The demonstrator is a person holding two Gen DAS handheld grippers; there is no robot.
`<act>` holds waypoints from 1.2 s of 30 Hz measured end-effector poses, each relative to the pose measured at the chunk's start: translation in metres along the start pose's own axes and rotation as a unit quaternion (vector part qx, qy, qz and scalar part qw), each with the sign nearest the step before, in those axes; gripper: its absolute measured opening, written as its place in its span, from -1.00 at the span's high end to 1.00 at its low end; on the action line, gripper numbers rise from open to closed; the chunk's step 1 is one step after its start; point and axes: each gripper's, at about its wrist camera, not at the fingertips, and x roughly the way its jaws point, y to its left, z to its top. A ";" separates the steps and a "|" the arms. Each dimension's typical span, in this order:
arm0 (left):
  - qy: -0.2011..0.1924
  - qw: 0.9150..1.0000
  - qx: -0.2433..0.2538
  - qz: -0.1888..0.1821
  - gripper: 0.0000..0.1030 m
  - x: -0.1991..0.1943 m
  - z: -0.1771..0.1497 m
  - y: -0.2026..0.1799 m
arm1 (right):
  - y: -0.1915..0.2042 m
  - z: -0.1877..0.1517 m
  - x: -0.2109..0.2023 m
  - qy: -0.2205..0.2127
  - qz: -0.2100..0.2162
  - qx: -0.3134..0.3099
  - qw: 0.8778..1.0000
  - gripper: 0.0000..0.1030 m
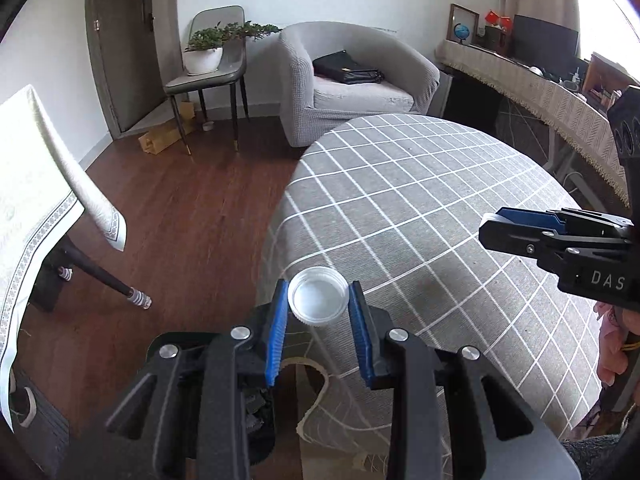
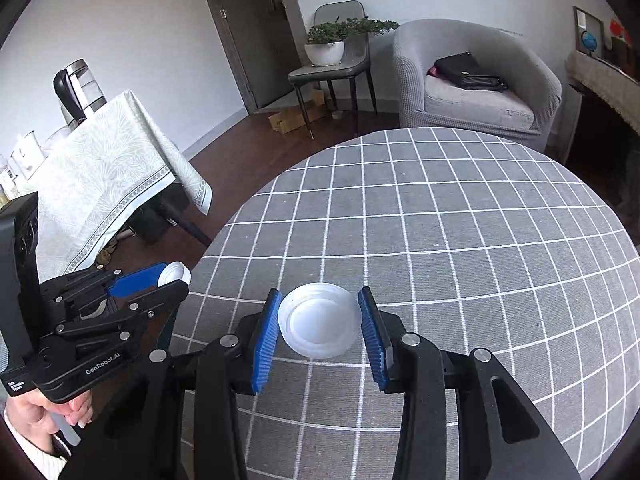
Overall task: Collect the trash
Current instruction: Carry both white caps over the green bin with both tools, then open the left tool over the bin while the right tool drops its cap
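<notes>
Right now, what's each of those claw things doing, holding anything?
Left gripper: shut on a small white plastic cup, held beyond the table's edge.
Right gripper: shut on a white plastic lid, above the checked tablecloth.

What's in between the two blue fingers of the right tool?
A white plastic lid, round and shallow, held above the checked tablecloth. The right wrist view shows it, with the right tool closed on its rim.
</notes>
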 end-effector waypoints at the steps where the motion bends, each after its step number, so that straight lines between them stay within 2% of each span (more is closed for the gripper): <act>1: 0.000 1.000 -0.010 0.001 0.37 -0.002 -0.001 0.009 | 0.005 0.001 0.000 -0.003 0.001 -0.007 1.000 0.23; 4: 0.003 0.999 -0.030 0.010 0.37 -0.005 -0.005 0.030 | 0.024 0.003 0.006 -0.004 0.002 -0.029 1.000 0.23; 13: 0.016 0.998 -0.044 0.037 0.37 -0.008 -0.025 0.086 | 0.073 0.013 0.039 0.008 0.034 -0.056 0.998 0.23; 19: 0.045 0.996 -0.058 0.053 0.37 0.000 -0.049 0.131 | 0.116 0.018 0.060 0.015 0.055 -0.075 0.996 0.23; 26: 0.102 0.990 -0.086 0.049 0.37 0.029 -0.086 0.178 | 0.159 0.018 0.092 0.037 0.082 -0.087 0.992 0.23; 30: 0.130 0.986 -0.093 0.046 0.37 0.043 -0.106 0.192 | 0.180 0.014 0.110 0.052 0.087 -0.098 0.990 0.23; 32: 0.139 0.985 -0.096 0.031 0.37 0.046 -0.115 0.194 | 0.189 0.013 0.119 0.059 0.088 -0.102 0.989 0.23; 36: 0.152 0.985 -0.073 0.040 0.37 0.048 -0.127 0.194 | 0.202 0.011 0.133 0.071 0.090 -0.105 0.988 0.23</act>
